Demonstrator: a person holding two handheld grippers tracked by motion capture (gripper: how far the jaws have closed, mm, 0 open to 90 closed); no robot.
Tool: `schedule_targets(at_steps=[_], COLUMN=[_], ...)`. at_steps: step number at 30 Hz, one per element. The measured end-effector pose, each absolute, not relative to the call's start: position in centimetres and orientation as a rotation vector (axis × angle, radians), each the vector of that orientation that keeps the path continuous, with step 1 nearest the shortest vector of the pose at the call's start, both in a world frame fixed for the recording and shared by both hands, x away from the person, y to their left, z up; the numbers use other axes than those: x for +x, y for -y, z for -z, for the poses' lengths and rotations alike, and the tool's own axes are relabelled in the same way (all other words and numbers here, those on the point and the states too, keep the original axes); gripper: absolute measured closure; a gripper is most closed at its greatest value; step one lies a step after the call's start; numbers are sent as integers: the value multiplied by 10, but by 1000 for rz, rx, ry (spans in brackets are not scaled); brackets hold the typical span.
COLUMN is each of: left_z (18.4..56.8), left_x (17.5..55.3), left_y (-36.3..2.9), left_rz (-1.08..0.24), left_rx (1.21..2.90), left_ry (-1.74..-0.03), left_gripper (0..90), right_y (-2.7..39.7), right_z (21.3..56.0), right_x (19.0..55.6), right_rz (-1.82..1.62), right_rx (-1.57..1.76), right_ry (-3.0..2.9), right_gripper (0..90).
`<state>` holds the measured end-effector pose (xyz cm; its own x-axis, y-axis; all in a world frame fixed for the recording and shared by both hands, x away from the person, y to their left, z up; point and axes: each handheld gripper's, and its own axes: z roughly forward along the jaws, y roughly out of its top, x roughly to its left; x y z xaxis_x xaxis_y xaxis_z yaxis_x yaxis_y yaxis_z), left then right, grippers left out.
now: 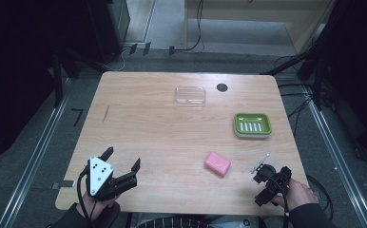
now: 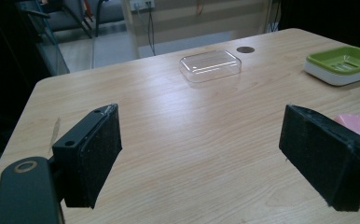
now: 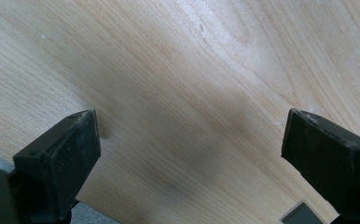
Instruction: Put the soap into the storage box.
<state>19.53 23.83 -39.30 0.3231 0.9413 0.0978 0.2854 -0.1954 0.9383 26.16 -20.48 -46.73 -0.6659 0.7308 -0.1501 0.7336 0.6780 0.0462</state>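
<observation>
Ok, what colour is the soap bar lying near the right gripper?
Pink; the soap bar shows best in the high view.

L gripper (image 1: 122, 159) & R gripper (image 1: 267, 183): both jaws wide apart.

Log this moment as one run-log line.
left gripper: open, empty, near table edge | right gripper: open, empty | pink soap: on table, untouched | green soap dish: empty | clear lid: far side
</observation>
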Motion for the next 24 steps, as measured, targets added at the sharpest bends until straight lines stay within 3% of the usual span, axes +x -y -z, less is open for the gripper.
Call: schedule_targets(at_steps=[24], left_z=[393], left_x=[195], left_y=[-239], left_rz=[-913], left_rx=[1690], left_ry=[-1116], left_gripper=[133], right_y=[176], right_z=[459], right_x=[273], right_rz=[34], right_rx=[1112], right_ry=[-2764], right_gripper=[34])
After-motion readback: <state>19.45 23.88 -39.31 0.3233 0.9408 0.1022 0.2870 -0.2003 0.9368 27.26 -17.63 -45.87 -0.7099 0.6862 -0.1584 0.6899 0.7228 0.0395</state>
